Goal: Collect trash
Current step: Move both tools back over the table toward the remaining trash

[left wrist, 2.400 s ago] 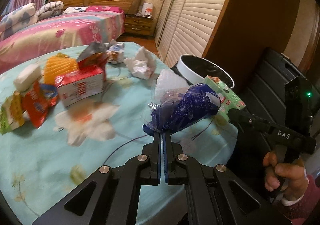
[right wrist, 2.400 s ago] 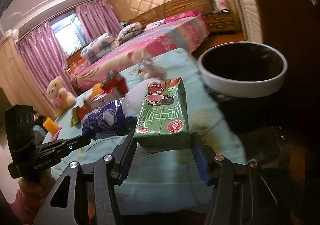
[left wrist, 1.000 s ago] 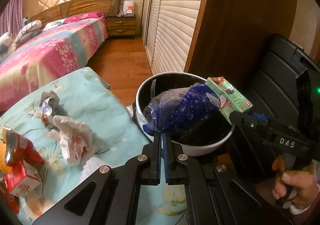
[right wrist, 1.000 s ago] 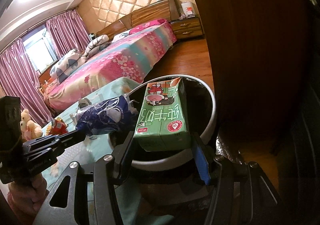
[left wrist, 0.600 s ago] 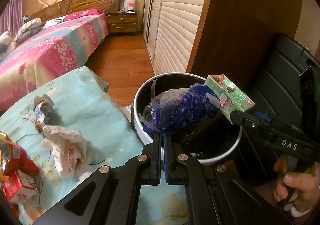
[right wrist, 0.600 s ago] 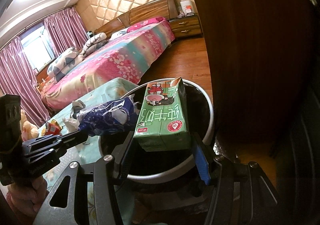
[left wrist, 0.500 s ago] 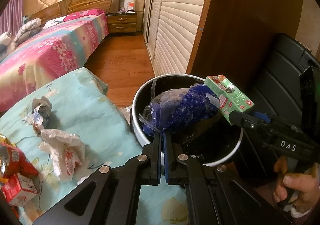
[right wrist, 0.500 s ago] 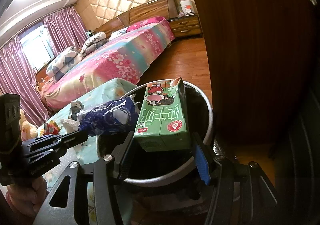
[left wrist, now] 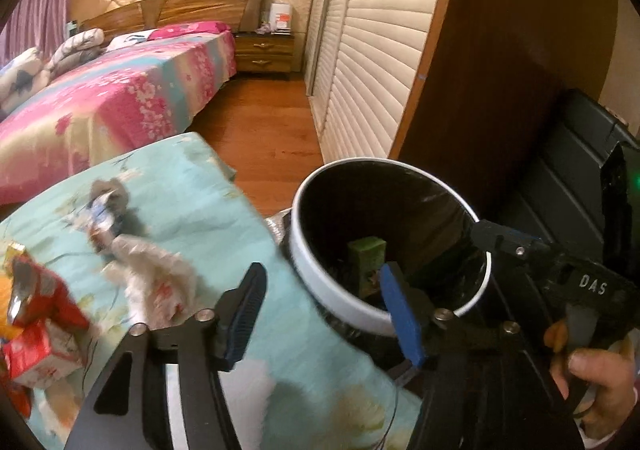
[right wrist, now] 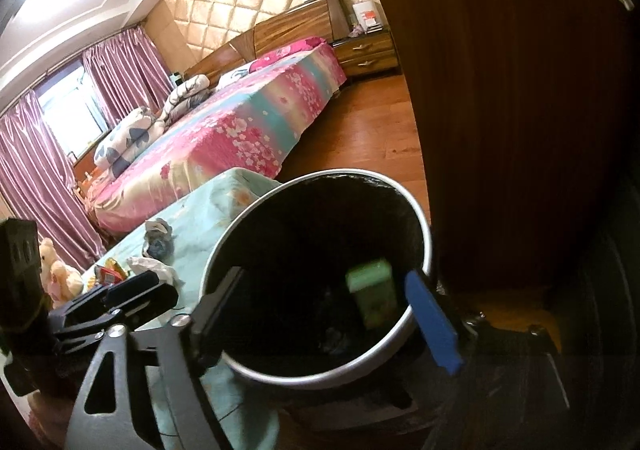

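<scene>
Left gripper [left wrist: 324, 312]: jaws just opened, wide apart, nothing between them; flat blue ribbed pads [left wrist: 402, 324], black angular frame. Hovering over the near rim of the bin [left wrist: 308, 262].

Right gripper [right wrist: 324, 312]: jaws also just opened, spread about as wide as the bin mouth, holding nothing. One blue rubber pad lit, the other in shadow. Hand [left wrist: 592, 374] wrapped round its black grip in the left wrist view.

Bin: round, smooth white rim, glossy black liner inside, standing on the floor just beside the table edge. Green carton [right wrist: 372, 292] inside the bin, boxy, printed card, tilted, blurred. Dark crinkled stuff near the bottom, too dim to identify.

Table [left wrist: 208, 194]: soft turquoise cloth with pale flower print. On it: crumpled white tissue [left wrist: 152, 270], a grey-blue scrunched wrapper [left wrist: 106, 216] behind it, a red carton [left wrist: 36, 346] and shiny red foil packet [left wrist: 32, 290] at the left edge, all blurred.

Background: bed [right wrist: 240, 130] with pink floral cover, quilted wall panel, wood floor, slatted white wardrobe door [left wrist: 372, 66].
</scene>
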A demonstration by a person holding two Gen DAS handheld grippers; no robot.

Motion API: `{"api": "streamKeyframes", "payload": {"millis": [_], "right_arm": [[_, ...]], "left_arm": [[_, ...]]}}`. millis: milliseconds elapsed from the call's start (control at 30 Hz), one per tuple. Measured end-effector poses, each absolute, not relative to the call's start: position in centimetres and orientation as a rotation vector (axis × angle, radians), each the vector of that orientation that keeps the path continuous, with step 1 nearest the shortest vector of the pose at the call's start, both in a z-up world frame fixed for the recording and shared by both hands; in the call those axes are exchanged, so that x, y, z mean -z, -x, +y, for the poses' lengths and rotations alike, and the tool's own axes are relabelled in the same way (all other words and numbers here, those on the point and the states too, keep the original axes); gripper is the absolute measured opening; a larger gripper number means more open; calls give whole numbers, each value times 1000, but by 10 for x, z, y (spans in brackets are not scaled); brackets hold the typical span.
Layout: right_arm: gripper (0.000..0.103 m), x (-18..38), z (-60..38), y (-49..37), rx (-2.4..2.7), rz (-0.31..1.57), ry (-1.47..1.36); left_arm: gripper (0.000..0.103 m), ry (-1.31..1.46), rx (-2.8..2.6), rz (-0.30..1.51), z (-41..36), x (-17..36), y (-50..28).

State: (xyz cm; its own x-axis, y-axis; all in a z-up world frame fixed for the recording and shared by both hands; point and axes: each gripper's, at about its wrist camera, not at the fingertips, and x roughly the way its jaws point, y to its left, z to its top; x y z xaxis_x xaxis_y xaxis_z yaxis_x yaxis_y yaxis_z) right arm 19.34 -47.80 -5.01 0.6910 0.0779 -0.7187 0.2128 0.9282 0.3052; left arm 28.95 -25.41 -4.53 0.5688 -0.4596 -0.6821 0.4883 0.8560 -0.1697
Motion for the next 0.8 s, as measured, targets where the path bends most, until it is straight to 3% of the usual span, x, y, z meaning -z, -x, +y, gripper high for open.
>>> {"api": "streamKeyframes", "payload": {"millis": [133, 800], "right_arm": [[93, 49, -462, -186, 64, 801, -398], [98, 67, -346, -164, -116, 865, -376]], "left_arm": [[65, -14, 531, 776, -230, 45, -272], [66, 160, 343, 776, -79, 56, -193]]}}
